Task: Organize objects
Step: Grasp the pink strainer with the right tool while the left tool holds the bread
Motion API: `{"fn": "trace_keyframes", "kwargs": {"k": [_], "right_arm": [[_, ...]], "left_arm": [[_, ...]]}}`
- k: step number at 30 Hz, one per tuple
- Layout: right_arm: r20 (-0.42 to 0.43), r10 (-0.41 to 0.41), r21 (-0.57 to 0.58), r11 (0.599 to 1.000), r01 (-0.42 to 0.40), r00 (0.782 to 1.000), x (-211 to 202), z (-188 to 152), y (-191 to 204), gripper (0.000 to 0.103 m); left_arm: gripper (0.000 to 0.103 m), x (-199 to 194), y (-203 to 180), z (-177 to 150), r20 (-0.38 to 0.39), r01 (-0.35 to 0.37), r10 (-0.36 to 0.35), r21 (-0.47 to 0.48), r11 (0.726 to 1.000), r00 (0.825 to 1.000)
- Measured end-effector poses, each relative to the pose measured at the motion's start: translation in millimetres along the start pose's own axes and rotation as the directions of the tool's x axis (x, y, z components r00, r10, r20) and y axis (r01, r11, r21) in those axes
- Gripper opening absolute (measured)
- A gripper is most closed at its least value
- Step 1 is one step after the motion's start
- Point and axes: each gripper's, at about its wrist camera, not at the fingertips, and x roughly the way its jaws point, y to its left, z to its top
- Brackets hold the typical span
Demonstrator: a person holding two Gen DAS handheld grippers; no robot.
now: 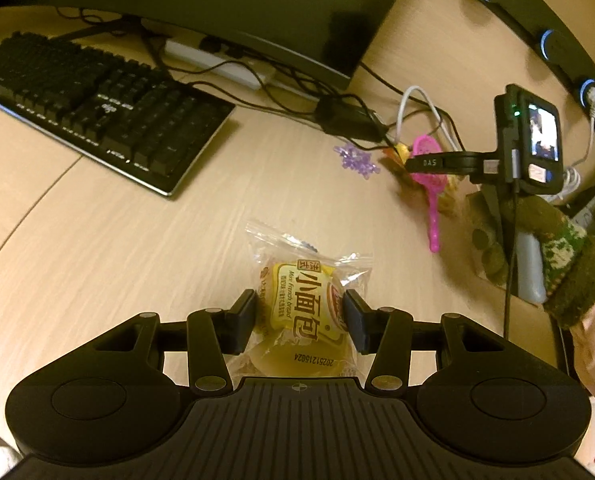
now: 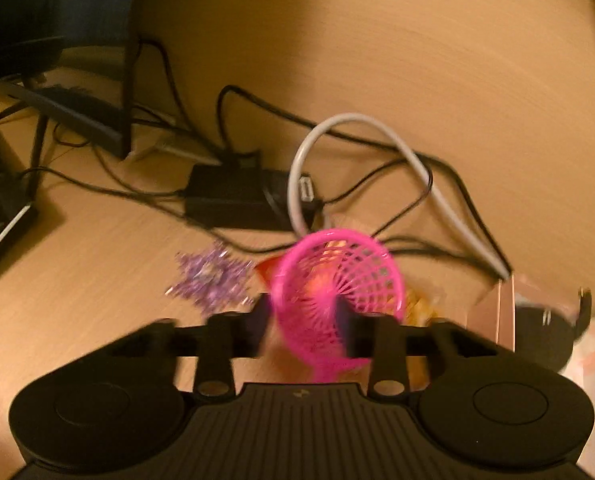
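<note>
A packaged mini French bread in clear yellow wrap sits between the fingers of my left gripper, which is shut on it just above the wooden desk. My right gripper is around the bowl of a pink plastic strainer; the view is blurred and the pads look apart from it. The strainer and the right gripper's body also show in the left wrist view. A purple bead cluster lies left of the strainer. An orange snack packet lies under it.
A black keyboard lies at the left. A monitor stands at the back. A black power brick, black cables and a white cable tangle behind the strainer. A pinkish box sits at the right.
</note>
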Motion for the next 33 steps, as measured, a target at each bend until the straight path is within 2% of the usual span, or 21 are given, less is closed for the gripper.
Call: {"fn": "trace_keyframes", "kwargs": {"k": [5,11,19,20,22,24,25,31,33], "right_arm": [[0.020,0.059,0.010,0.998,-0.059,0.998,-51.2,-27.8,6.1,0.013],[0.013,0.081,0.044,0.996,-0.081,0.997,-104.0,-72.5,-6.9,0.013],[0.007,0.069,0.086,0.994,-0.070,0.998,-123.2,-108.1,-20.2,0.013],[0.011,0.067,0.089,0.994,-0.068,0.998,-123.9,-110.0,-20.5,0.015],[0.019,0.068,0.095,0.993,-0.070,0.997,-123.5,-110.2,-20.4,0.029],[0.050,0.059,0.086,0.994,-0.063,0.997,-124.4,-109.0,-17.5,0.067],[0.069,0.049,0.074,0.996,-0.054,0.996,-123.5,-107.2,-14.4,0.072],[0.122,-0.031,-0.008,0.999,0.033,0.992,-96.9,-77.3,6.2,0.081],[0.130,-0.049,-0.014,0.999,0.051,0.990,-82.0,-60.6,7.9,0.089]], "left_arm": [[0.052,7.3,-13.5,-1.6,-0.022,0.051,-0.050,0.047,0.998,0.999],[0.052,24.0,-31.3,-11.0,-0.077,0.126,-0.120,0.079,0.989,0.990],[0.052,28.3,-38.4,-8.2,-0.072,0.145,-0.139,0.087,0.986,0.988],[0.052,27.0,-37.7,-7.0,-0.066,0.140,-0.135,0.086,0.986,0.989],[0.052,23.9,-36.0,-4.2,-0.057,0.133,-0.128,0.081,0.988,0.990],[0.052,20.1,-32.7,-2.0,-0.050,0.130,-0.126,0.082,0.988,0.991],[0.052,17.7,-30.3,-1.5,-0.046,0.130,-0.126,0.081,0.988,0.991],[0.052,8.2,-5.4,2.6,-0.042,0.119,-0.117,0.059,0.991,0.992],[0.052,5.2,3.7,6.0,-0.041,0.119,-0.117,0.050,0.992,0.992]]}}
